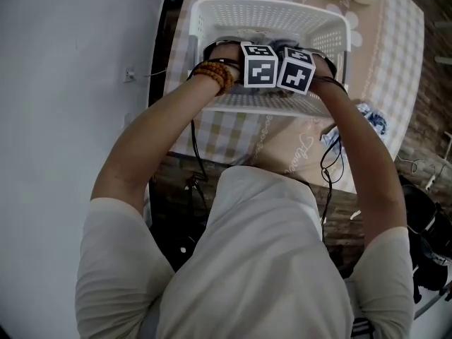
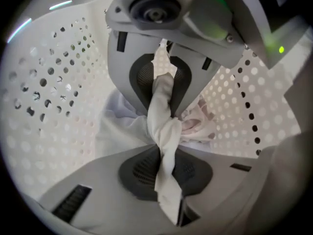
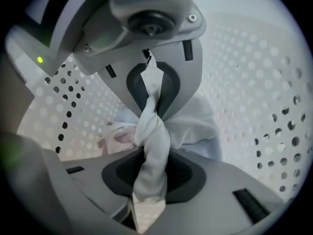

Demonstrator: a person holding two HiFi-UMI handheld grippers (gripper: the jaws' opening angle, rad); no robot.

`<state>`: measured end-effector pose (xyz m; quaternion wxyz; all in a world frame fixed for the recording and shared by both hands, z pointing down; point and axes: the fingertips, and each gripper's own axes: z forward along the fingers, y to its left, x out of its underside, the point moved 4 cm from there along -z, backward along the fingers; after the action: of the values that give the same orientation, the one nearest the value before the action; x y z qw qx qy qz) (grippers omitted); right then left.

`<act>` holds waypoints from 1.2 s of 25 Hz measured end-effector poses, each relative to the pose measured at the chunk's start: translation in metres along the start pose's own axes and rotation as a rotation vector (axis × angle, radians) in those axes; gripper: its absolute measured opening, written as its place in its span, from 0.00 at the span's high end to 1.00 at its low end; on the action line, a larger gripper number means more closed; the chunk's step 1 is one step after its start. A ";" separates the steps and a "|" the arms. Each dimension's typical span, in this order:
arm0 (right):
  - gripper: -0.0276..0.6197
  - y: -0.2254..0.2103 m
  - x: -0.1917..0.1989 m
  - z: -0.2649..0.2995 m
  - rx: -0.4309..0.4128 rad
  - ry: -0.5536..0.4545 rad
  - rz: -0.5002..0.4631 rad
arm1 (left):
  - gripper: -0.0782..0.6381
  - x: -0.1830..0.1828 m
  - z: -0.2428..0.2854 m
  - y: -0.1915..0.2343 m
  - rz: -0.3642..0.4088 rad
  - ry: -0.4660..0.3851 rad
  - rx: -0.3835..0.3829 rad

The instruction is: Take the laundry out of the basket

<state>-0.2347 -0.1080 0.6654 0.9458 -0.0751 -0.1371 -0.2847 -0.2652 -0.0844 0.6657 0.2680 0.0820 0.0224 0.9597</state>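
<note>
Laundry of white cloth (image 2: 164,112) in white perforated plastic basket (image 1: 268,14).
We log left gripper (image 2: 159,126), right gripper (image 3: 151,131) at twelve o'clock, each pinching a twisted fold.

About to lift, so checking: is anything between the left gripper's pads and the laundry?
Nothing. The left gripper view shows the left gripper shut directly on a twisted fold of white laundry inside the basket.
</note>
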 end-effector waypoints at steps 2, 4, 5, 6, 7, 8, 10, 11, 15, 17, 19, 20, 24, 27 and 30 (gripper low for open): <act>0.77 0.002 -0.003 -0.016 0.022 -0.006 -0.007 | 0.80 -0.005 -0.015 -0.002 0.010 -0.004 -0.016; 0.77 0.006 -0.007 -0.038 0.051 -0.009 -0.015 | 0.80 -0.010 -0.035 -0.006 0.012 -0.017 -0.034; 0.77 0.011 -0.009 -0.051 0.070 -0.011 -0.015 | 0.80 -0.013 -0.047 -0.011 0.013 -0.027 -0.047; 0.77 0.020 -0.013 -0.065 0.093 -0.014 -0.013 | 0.80 -0.016 -0.060 -0.020 0.014 -0.039 -0.064; 0.77 0.032 -0.017 -0.078 0.120 -0.018 -0.008 | 0.80 -0.018 -0.073 -0.031 0.015 -0.051 -0.087; 0.77 0.045 -0.021 -0.090 0.148 -0.025 -0.007 | 0.80 -0.019 -0.086 -0.043 0.018 -0.059 -0.114; 0.77 0.064 -0.029 -0.110 0.200 -0.042 -0.017 | 0.80 -0.020 -0.107 -0.063 0.022 -0.065 -0.168; 0.77 0.068 -0.032 -0.120 0.219 -0.051 -0.027 | 0.80 -0.021 -0.117 -0.067 0.023 -0.065 -0.186; 0.77 0.049 -0.044 -0.179 0.271 -0.087 -0.072 | 0.80 -0.034 -0.173 -0.051 0.016 -0.083 -0.222; 0.77 0.031 -0.046 -0.217 0.296 -0.105 -0.084 | 0.80 -0.047 -0.212 -0.030 0.027 -0.100 -0.268; 0.77 0.015 -0.049 -0.257 0.328 -0.124 -0.096 | 0.80 -0.063 -0.253 -0.010 0.050 -0.112 -0.330; 0.77 0.010 -0.049 -0.277 0.347 -0.129 -0.104 | 0.80 -0.072 -0.272 -0.003 0.064 -0.117 -0.365; 0.77 0.013 -0.052 -0.333 0.421 -0.132 -0.132 | 0.80 -0.096 -0.326 -0.003 0.095 -0.111 -0.449; 0.77 0.017 -0.062 -0.347 0.446 -0.131 -0.136 | 0.80 -0.093 -0.342 -0.008 0.094 -0.110 -0.465; 0.77 0.023 -0.058 -0.354 0.457 -0.131 -0.124 | 0.80 -0.100 -0.346 -0.015 0.109 -0.111 -0.461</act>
<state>-0.1916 -0.1372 0.3096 0.9080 0.1311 -0.2633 -0.2984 -0.2321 -0.1228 0.3090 0.2280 0.0726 -0.2164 0.9465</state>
